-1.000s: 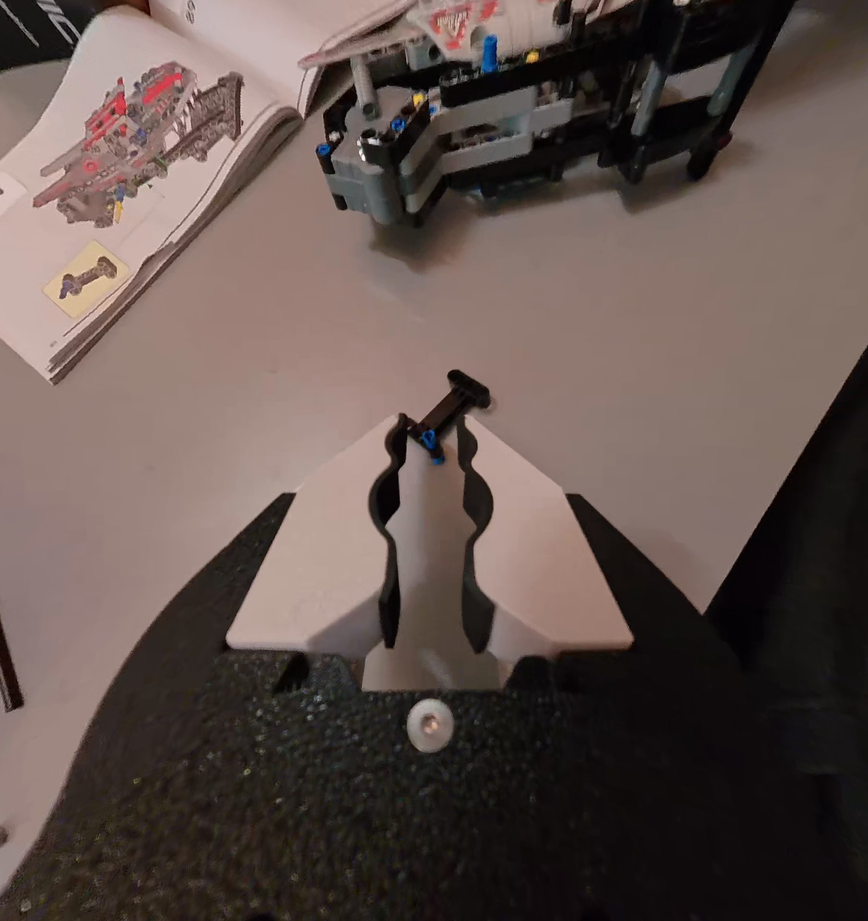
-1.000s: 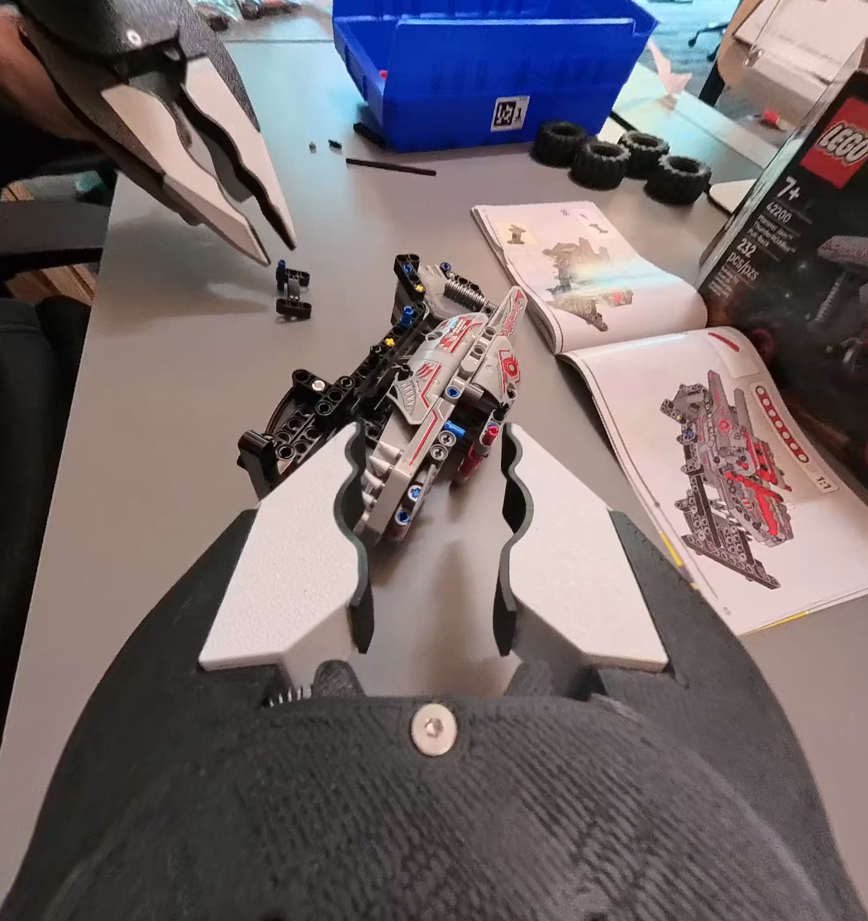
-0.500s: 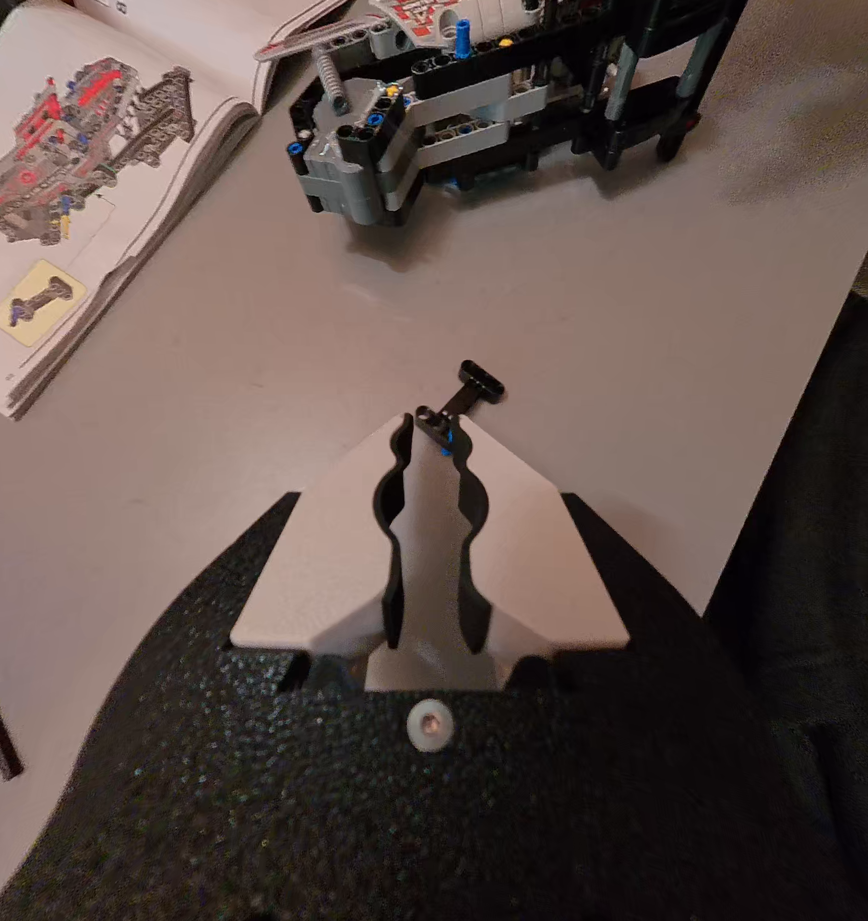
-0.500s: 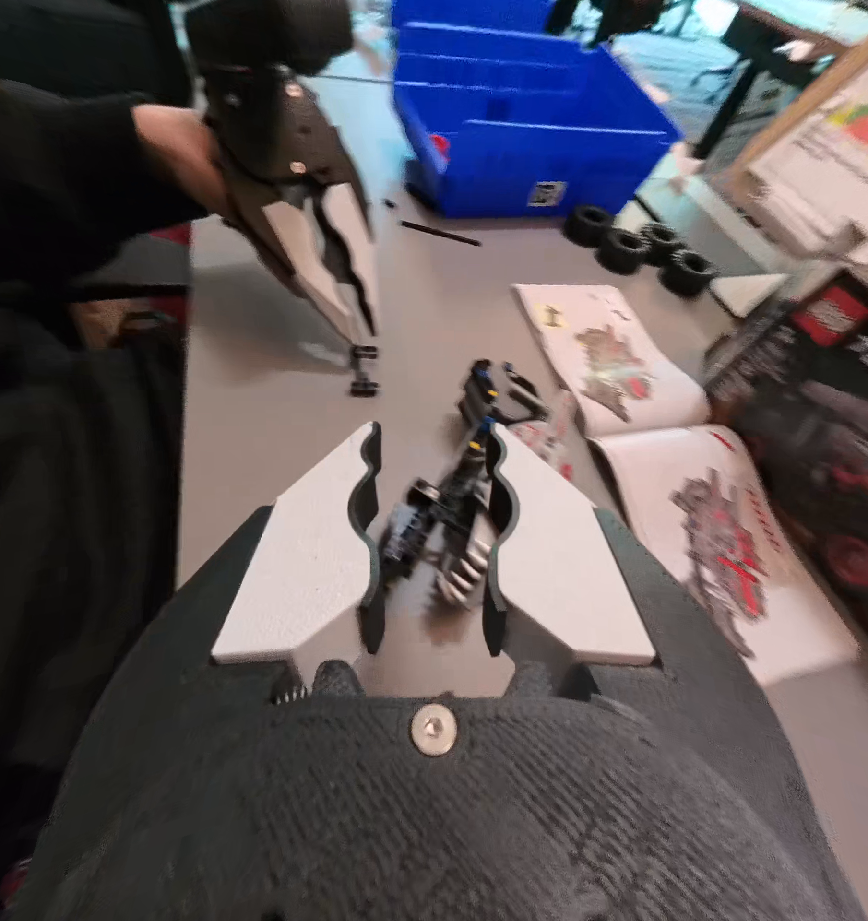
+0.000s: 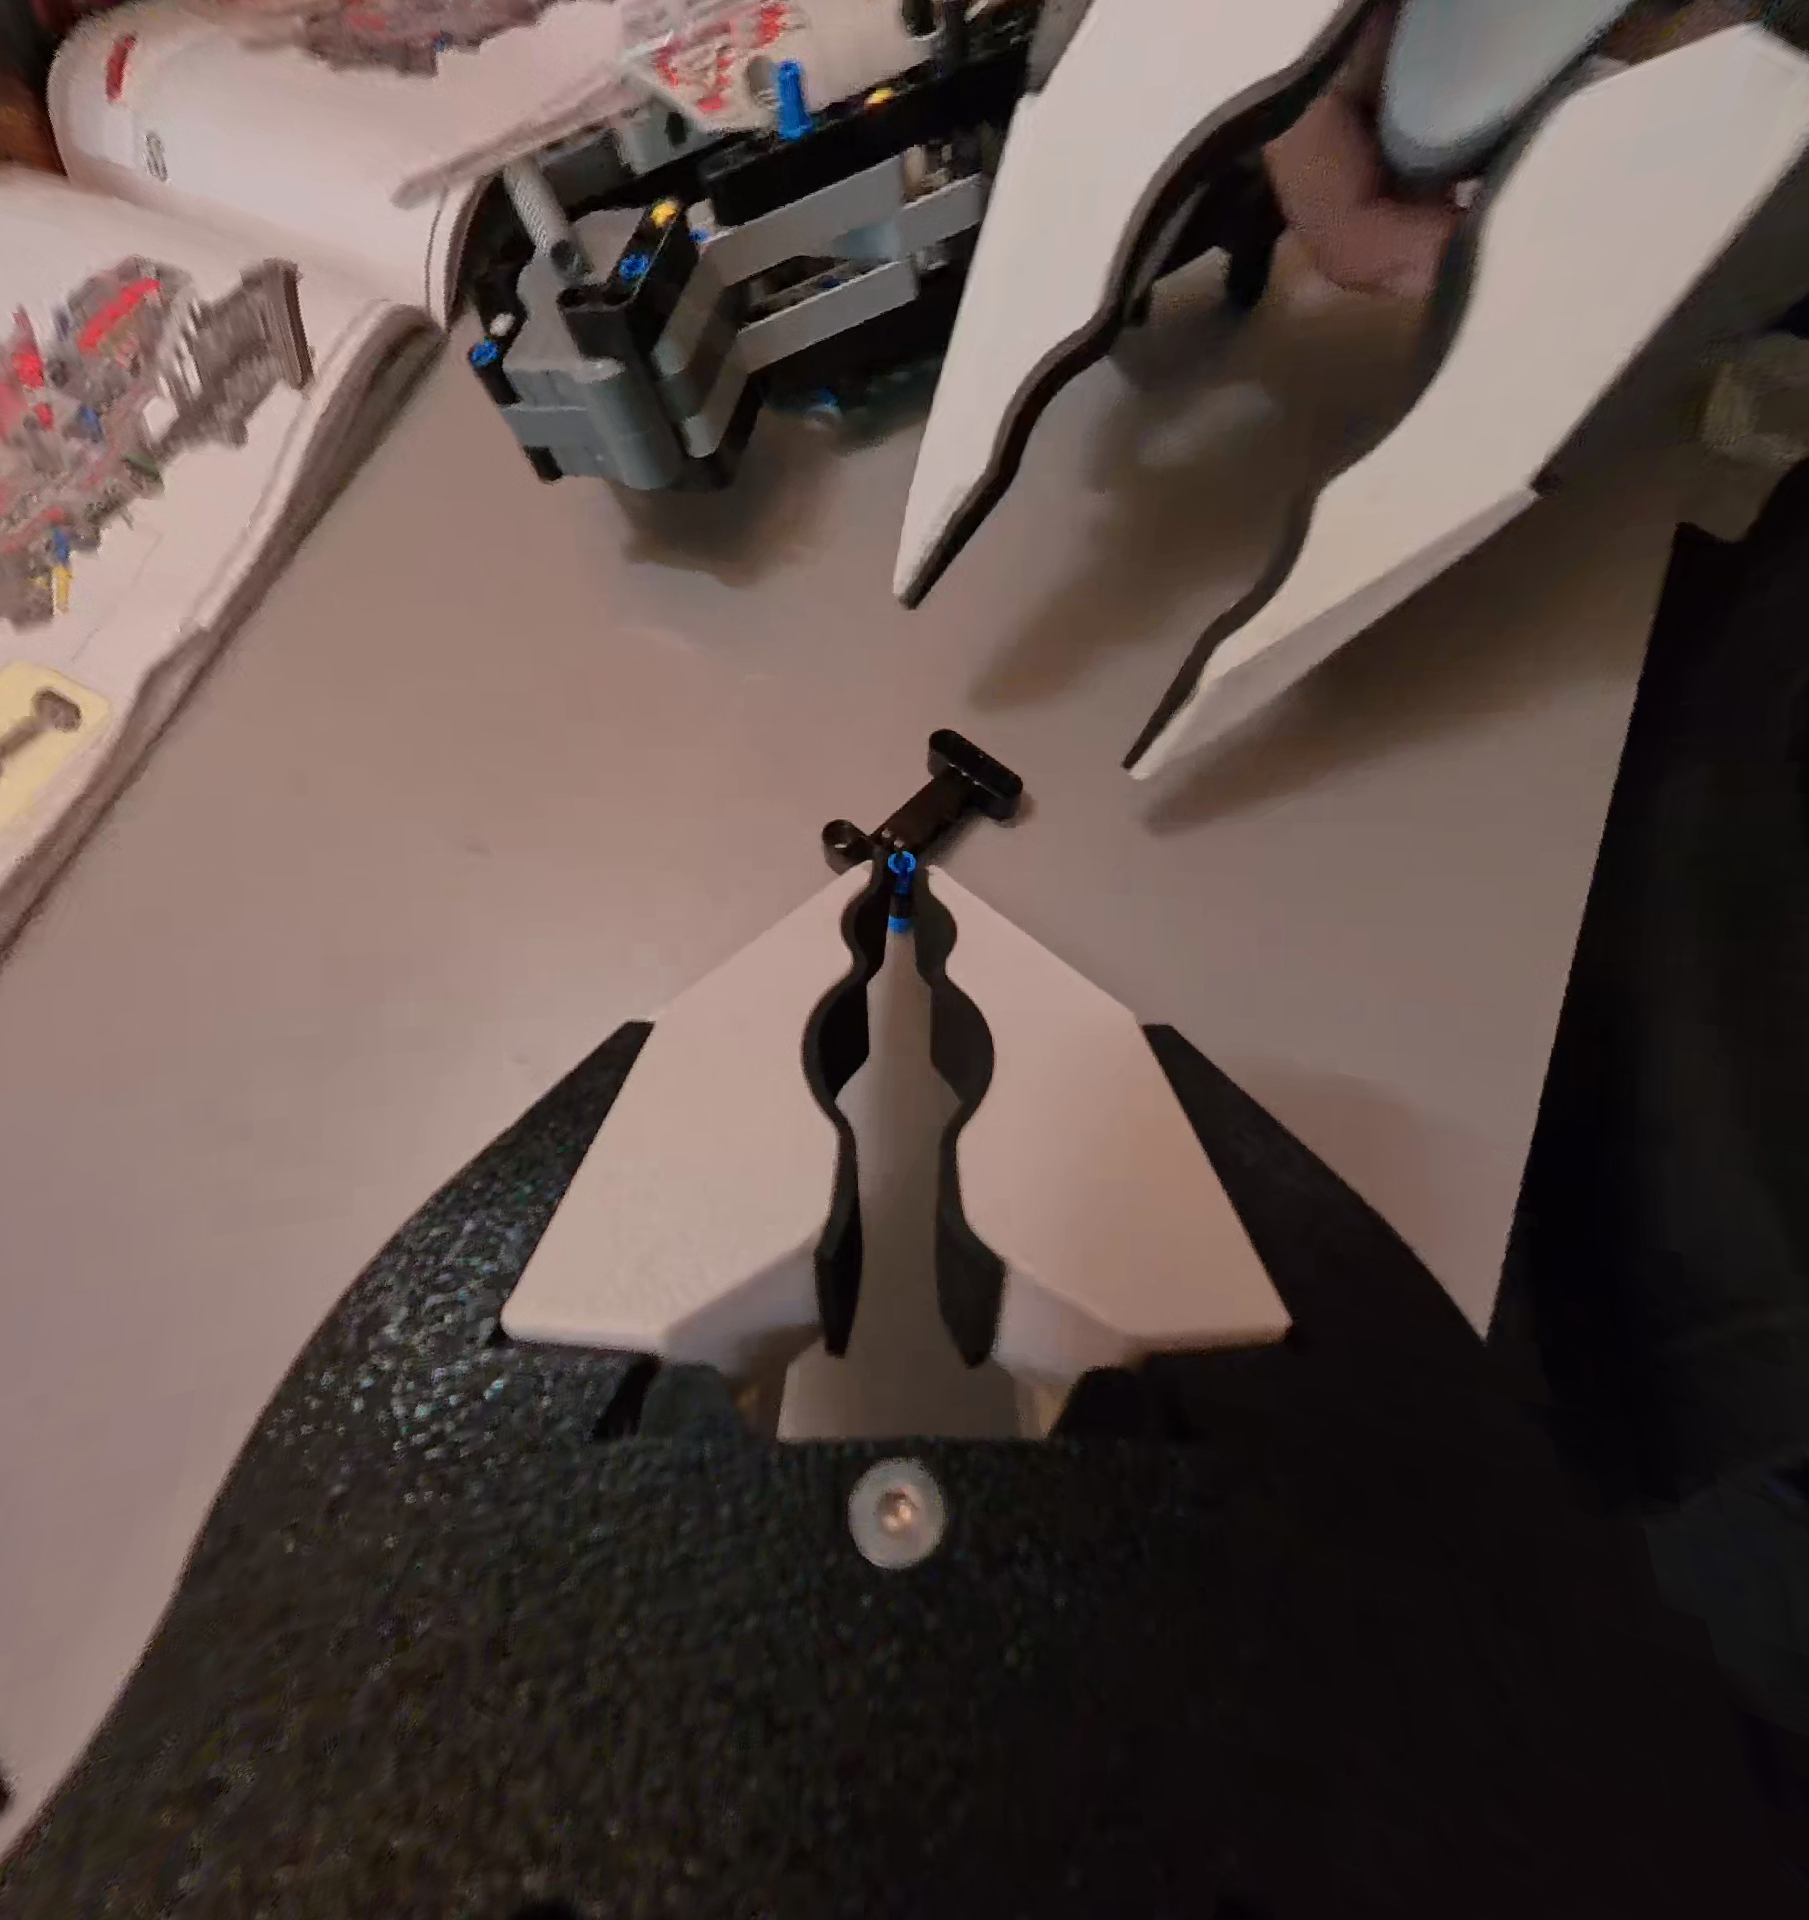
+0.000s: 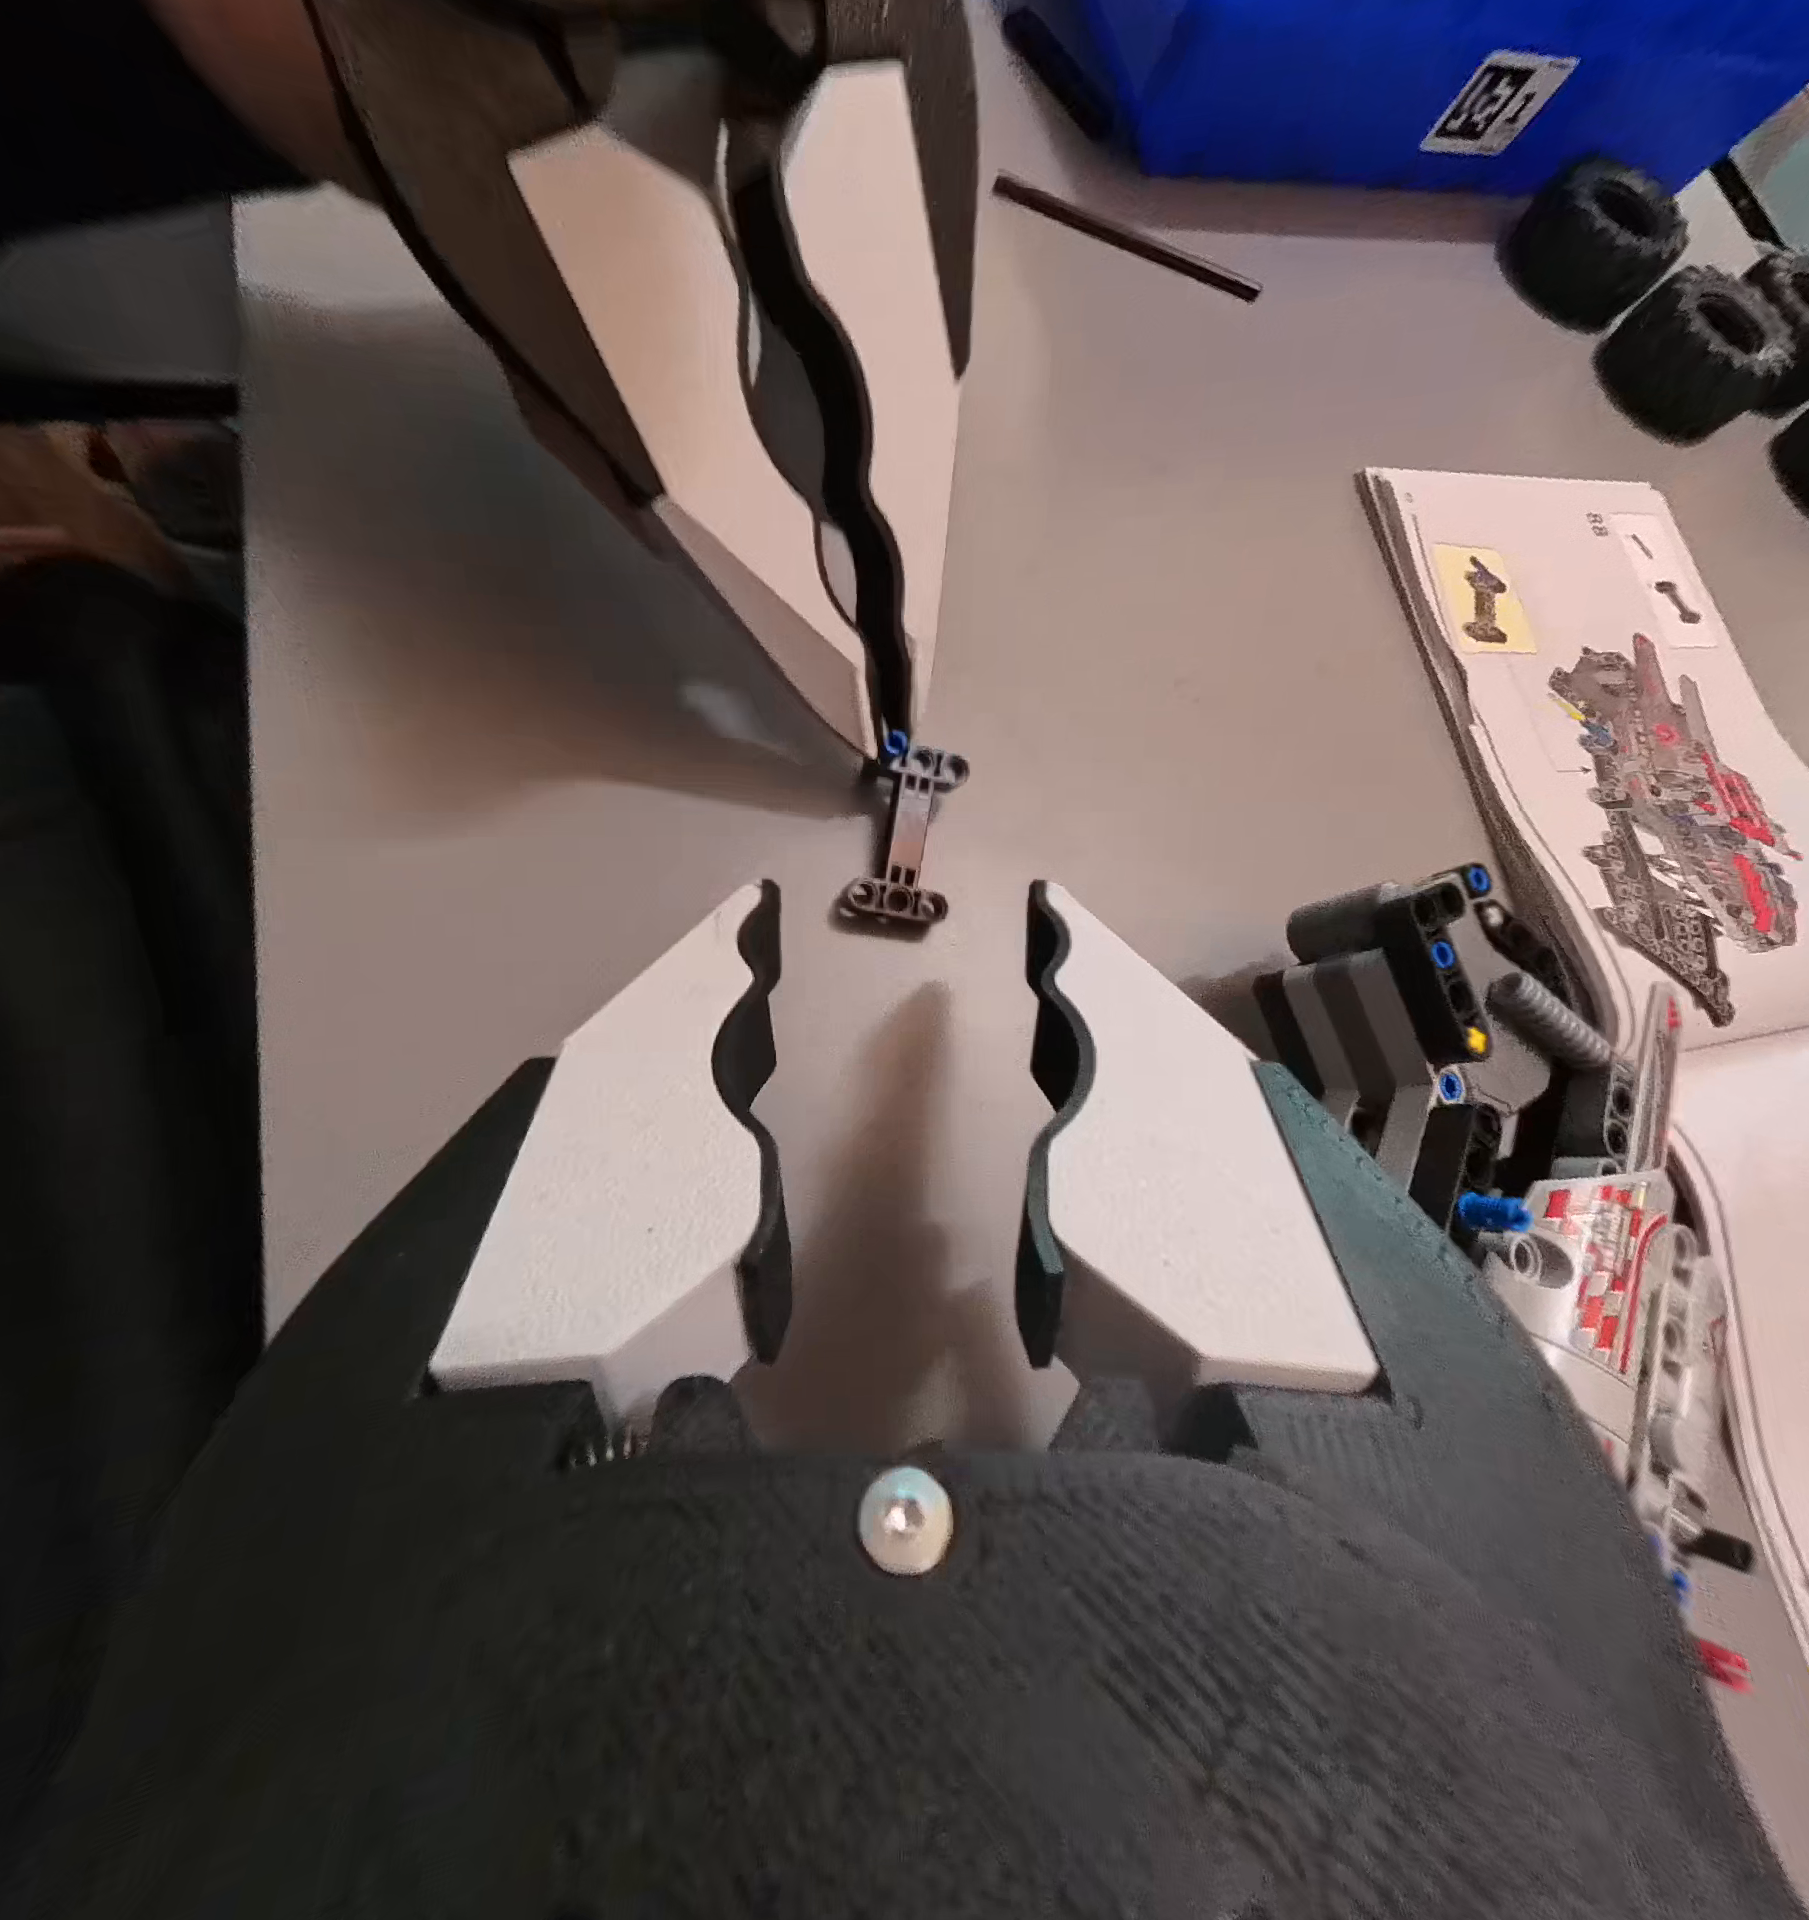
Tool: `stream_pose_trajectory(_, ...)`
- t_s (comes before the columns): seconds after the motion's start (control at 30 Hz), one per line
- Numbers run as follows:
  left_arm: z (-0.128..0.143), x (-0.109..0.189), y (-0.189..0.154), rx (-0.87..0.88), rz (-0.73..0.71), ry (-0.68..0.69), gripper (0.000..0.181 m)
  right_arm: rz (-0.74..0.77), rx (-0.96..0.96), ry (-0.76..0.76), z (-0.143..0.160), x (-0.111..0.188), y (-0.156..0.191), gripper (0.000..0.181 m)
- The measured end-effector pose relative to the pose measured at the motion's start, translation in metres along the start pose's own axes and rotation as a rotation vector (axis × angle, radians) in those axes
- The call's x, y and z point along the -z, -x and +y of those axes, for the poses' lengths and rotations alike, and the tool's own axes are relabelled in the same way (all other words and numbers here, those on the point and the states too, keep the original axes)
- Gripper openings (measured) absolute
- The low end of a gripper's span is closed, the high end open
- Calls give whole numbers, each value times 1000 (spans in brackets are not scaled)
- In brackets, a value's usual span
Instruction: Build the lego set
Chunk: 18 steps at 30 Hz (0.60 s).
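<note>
A small black H-shaped beam piece (image 5: pixel 941 800) lies on the grey table (image 5: pixel 464 779). My left gripper (image 5: pixel 892 883) is shut on a blue pin (image 5: pixel 898 864), held against the near end of that piece. In the right wrist view the left gripper (image 6: pixel 884 743) presses the blue pin (image 6: pixel 895 744) at the far end of the black piece (image 6: pixel 905 831). My right gripper (image 6: pixel 900 896) is open and empty, its tips on either side of the piece's near crossbar. It also shows in the left wrist view (image 5: pixel 1019 686). The part-built grey, black and red model (image 6: pixel 1440 1081) lies to the right.
The open instruction booklet (image 6: pixel 1606 727) lies beyond the model (image 5: pixel 671 312). Several black tyres (image 6: pixel 1710 312), a blue bin (image 6: pixel 1347 73) and a thin black axle rod (image 6: pixel 1128 239) are at the far side. The table edge (image 5: pixel 1565 935) runs close on the left gripper's right. The left gripper's tips are roughly 4 centimetres from the right gripper's.
My right gripper has left the model and swung over to the small black piece, facing the left gripper. The left gripper has stayed shut on the blue pin at that piece.
</note>
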State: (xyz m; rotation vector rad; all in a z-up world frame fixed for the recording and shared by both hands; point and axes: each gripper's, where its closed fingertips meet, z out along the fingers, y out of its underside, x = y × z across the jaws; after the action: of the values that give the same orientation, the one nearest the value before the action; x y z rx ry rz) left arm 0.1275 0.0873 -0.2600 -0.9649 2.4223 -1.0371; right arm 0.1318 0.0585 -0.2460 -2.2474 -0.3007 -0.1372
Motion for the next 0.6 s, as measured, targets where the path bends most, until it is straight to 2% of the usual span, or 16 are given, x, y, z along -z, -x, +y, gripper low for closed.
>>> stream_pose_trajectory(0.03, -2, 2, -1, -32, 21, -23, 1, -7, 7, 23, 2, -1, 2, 47)
stream_pose_trajectory(0.1, -11, 10, -7, -18, 120, -96, 1, -25, 29, 66, 1, 3, 10, 45)
stream_pose_trajectory(0.2, -33, 28, -12, 130, 308, -242, 1, 18, 95, -18, -16, 8, 12, 46)
stream_pose_trajectory(0.27, -43, 40, -17, 212, 428, -293, 1, 15, 53, -80, -25, 11, 9, 45)
stream_pose_trajectory(0.37, -47, 47, -23, 329, 568, -287, 2, 20, 118, -236, -48, 27, 8, 37)
stream_pose_trajectory(0.5, -57, 52, -26, 486, 723, -296, 1, 41, 343, -262, -51, 38, 15, 25)
stream_pose_trajectory(0.6, -62, 50, -26, 515, 757, -294, 1, 102, 397, -288, -55, 44, 10, 10)
